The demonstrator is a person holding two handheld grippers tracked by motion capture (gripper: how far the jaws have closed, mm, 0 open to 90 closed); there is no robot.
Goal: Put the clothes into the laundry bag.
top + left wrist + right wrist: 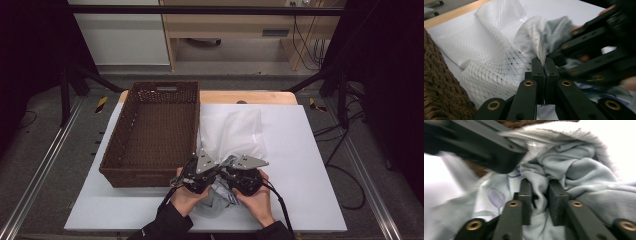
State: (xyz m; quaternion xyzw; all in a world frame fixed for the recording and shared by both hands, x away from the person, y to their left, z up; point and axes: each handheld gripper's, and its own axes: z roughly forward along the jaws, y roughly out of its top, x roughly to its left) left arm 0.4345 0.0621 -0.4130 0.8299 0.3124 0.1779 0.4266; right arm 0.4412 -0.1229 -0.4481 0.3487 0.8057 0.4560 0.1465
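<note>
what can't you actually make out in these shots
- High view: the pale blue garment is mostly covered by both hands and grippers.
- Left gripper view: the right gripper is motion-blurred; the mesh bag mouth is hidden behind it.
- Right gripper view: whether the pads press the garment's fold is unclear; the purple print is blurred.

A white-topped bench with a pale wooden edge stands on grey carpeted floor. Behind it are a light wooden desk and a white cabinet panel. Black cables trail across the floor; metal rails run alongside. The sides are dark.
</note>
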